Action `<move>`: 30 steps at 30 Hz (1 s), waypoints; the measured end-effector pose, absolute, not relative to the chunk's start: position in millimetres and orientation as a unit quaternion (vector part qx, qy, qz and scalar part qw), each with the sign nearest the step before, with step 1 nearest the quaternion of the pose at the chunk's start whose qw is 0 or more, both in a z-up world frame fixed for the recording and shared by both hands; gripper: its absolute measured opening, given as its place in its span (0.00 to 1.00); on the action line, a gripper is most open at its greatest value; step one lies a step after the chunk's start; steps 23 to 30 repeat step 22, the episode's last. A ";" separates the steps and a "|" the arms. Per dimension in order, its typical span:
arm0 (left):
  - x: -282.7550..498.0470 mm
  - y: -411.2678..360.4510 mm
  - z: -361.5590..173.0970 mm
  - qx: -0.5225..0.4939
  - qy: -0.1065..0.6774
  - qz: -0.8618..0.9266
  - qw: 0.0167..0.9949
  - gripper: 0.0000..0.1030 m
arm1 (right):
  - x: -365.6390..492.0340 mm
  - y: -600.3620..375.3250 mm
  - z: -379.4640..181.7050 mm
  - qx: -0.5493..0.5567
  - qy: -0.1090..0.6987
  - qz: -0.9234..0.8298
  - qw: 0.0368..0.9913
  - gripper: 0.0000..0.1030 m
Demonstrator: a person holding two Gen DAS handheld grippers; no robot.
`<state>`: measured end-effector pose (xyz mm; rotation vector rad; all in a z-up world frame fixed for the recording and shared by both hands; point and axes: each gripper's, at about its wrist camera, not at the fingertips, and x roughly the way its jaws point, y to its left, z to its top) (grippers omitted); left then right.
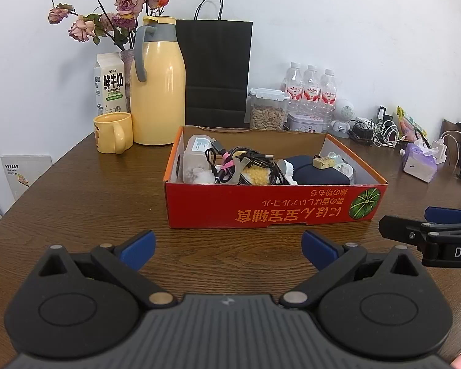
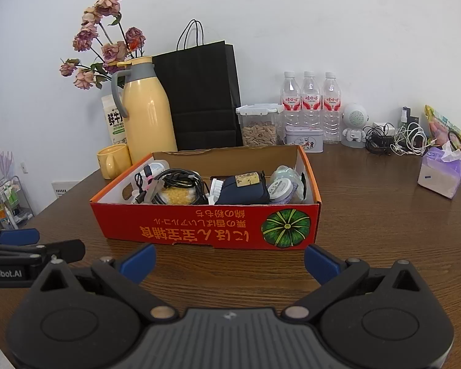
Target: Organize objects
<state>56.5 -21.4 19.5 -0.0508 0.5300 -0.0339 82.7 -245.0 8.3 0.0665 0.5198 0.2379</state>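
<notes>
You hold both tools low over the brown wood-grain table (image 1: 76, 203), just short of the shallow red cardboard box printed with a green pumpkin (image 1: 273, 206), so each camera looks over its near wall at what lies inside. Your left gripper (image 1: 228, 247) has its blue-padded jaws spread wide with nothing between them, and your right gripper (image 2: 230, 259) is the same, jaws well apart and empty; that width suits a reach for bulky items. The task's things sit in the box: a coil of black braided cable with a pink tie (image 2: 178, 181) toward its left end, a translucent plastic case (image 1: 196, 156) in the far left corner, a dark navy fabric pouch (image 2: 244, 192) in the middle with a small pale yellow block (image 1: 322, 162) lying on top, and a round white-lidded jar (image 2: 280, 189) at the right end. They lie jumbled and touching, yet all are within the walls, which would fit either a collection gathered there or a heap waiting to be sorted out. Against the wall behind, the tall yellow thermos jug (image 1: 156, 89), yellow ceramic mug (image 1: 112, 132) and black paper carrier bag (image 1: 216, 70) stand in a row, well clear of your working space in front
</notes>
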 end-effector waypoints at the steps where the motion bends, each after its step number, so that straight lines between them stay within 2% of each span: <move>1: 56.5 -21.3 19.5 -0.025 0.262 -0.017 0.965 1.00 | 82.6 -244.9 8.4 0.033 0.256 0.117 0.959 1.00; 30: 57.1 -23.1 19.2 -0.017 0.261 -0.011 0.965 1.00 | 82.4 -243.7 9.6 0.031 0.258 0.118 0.958 1.00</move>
